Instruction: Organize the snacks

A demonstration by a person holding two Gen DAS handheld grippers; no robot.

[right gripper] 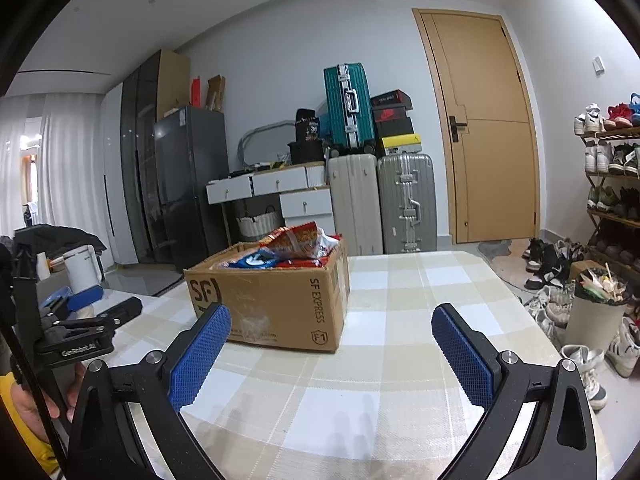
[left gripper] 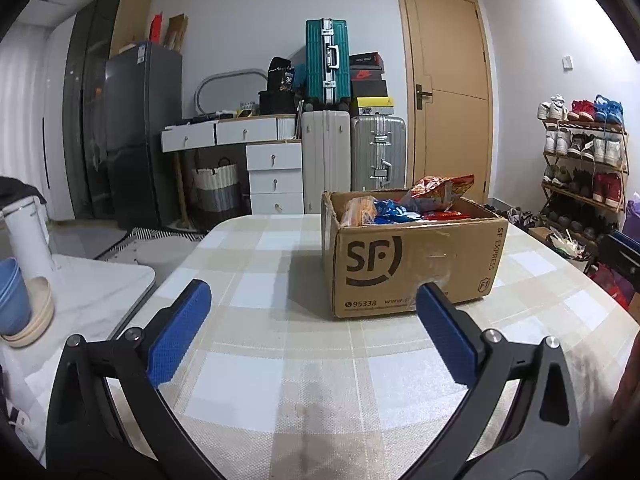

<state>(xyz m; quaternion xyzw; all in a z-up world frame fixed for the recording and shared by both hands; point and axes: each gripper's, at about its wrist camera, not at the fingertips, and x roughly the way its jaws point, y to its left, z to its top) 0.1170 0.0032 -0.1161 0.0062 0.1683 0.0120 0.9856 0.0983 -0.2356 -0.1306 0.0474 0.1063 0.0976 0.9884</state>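
Ahead of my left gripper, just past its right fingertip: one open cardboard carton, printed sides, standing square on the checked desk. From my right gripper the same carton sits ahead and to the left, near the left pad.

Contents: snack packets heaped above the rim. One orange-red crinkled bag riding highest at the far side; blue packets and an orange one lower; a red wrapper against the right wall.

Handling, by judgement: bags light, soft, air-filled, film slippery; contents likely brittle, so pinch gently. Best hold is the flat sealed edge or a gathered corner of the top bag, not the puffed middle. Carton stiff, probably light enough to slide if I drag a packet against its wall.

Jaws: both pairs spread wide, nothing between the pads.

Left of my left gripper: a side counter with stacked bowls and a white kettle.
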